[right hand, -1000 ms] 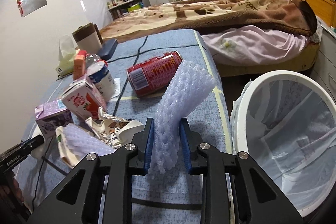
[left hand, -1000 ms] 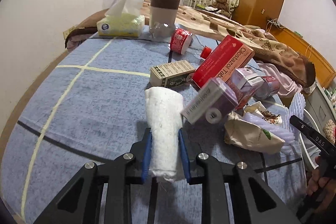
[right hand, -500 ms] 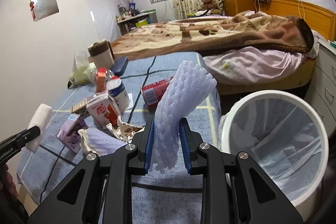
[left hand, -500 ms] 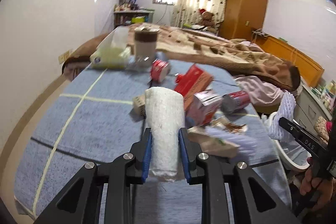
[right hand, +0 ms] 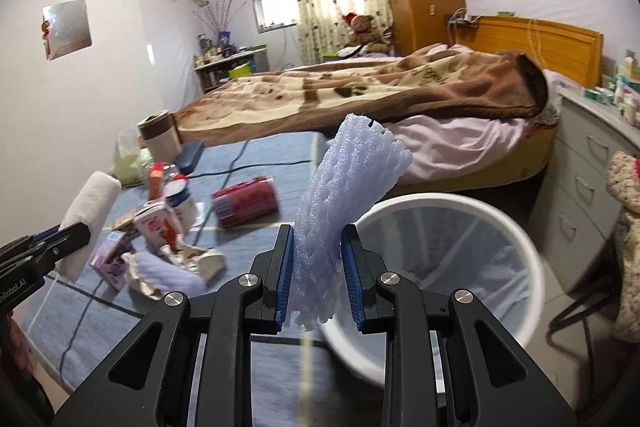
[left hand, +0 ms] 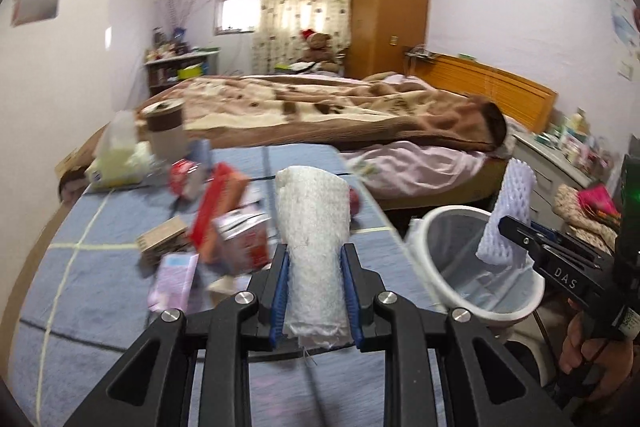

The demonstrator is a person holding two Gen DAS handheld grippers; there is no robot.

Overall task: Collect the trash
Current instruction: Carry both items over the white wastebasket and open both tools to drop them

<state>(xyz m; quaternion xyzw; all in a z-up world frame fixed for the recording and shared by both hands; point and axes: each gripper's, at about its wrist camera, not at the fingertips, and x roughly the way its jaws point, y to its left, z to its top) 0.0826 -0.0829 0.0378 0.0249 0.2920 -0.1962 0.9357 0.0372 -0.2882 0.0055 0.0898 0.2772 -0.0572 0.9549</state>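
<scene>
Left wrist: blurred cartons behind white roll

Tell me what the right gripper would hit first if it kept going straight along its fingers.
Probably the near rim of the white trash bin, just beyond the right gripper and the foam net sleeve it clamps, though depth is unclear.

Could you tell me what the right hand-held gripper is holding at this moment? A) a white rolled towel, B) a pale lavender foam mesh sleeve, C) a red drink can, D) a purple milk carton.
B: the right hand-held gripper has its blue pads pressed on the foam mesh sleeve, just in front of the white bin.
</scene>
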